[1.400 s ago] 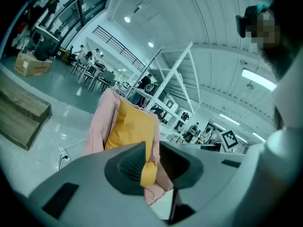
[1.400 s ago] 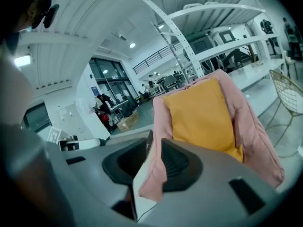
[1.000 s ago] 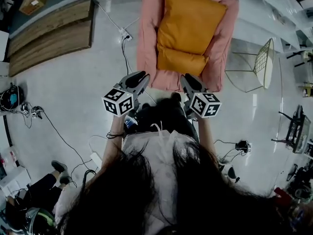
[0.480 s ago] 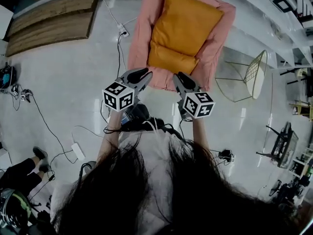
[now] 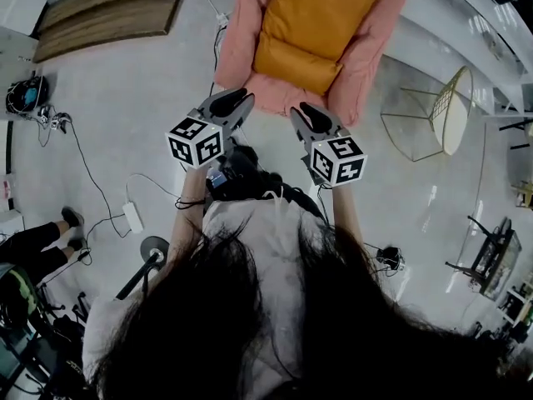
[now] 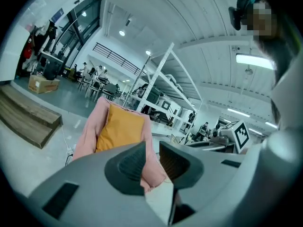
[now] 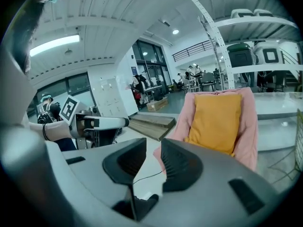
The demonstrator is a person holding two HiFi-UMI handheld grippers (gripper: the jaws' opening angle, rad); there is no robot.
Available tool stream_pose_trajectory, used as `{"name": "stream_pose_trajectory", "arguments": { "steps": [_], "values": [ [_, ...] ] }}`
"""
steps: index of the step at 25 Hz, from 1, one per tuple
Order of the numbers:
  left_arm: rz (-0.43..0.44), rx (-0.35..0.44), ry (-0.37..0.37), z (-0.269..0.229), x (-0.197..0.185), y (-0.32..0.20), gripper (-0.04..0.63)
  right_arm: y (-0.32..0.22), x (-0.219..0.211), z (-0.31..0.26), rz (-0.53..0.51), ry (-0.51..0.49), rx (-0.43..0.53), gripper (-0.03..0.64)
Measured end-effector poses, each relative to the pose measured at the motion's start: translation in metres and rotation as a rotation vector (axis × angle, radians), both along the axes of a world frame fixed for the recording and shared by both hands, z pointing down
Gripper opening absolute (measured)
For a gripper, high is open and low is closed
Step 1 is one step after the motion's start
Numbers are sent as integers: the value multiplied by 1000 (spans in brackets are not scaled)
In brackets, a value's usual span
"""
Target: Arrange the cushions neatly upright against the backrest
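Observation:
A pink armchair [image 5: 366,65] stands ahead on the pale floor. A large orange cushion [image 5: 329,7] leans upright against its backrest. A smaller orange cushion [image 5: 296,63] lies across the seat in front of it. My left gripper [image 5: 236,101] hovers just before the chair's front left corner. My right gripper [image 5: 306,115] hovers before the seat's front edge. Both are held in the air, touching nothing. In the left gripper view the gripper [image 6: 151,148] has a narrow gap, and so does the one [image 7: 154,148] in the right gripper view. Nothing lies between either pair of jaws.
A wooden platform [image 5: 108,11] lies at the far left. Cables [image 5: 92,194] and a power strip [image 5: 133,217] trail over the floor on the left. A wire chair [image 5: 441,115] stands right of the armchair. Someone's legs [image 5: 42,244] show at the left edge. White shelving [image 7: 246,37] rises behind the armchair.
Both grippers have advanced toward the armchair and risen a little; their tips now reach its front edge in the head view. The jaw gaps look the same.

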State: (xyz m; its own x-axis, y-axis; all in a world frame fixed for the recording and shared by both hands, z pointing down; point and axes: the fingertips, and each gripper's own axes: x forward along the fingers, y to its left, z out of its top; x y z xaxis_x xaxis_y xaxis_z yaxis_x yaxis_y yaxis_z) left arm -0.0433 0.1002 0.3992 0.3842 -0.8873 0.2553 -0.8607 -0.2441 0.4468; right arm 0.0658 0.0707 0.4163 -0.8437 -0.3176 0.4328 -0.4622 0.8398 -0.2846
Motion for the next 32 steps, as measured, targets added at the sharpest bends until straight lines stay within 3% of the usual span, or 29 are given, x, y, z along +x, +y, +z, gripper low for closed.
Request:
{"name": "stream_pose_trajectory", "arguments": {
  "steps": [11, 21, 32],
  "values": [
    [-35, -27, -67, 0, 66, 63, 95, 52, 40, -2, -67, -63, -16, 107],
    [-21, -15, -93, -2, 111, 86, 95, 80, 66, -11, -112, -88, 13, 100],
    [-14, -25, -113, -1, 122, 99, 95, 92, 81, -11, -98, -110, 9, 87]
  ]
}}
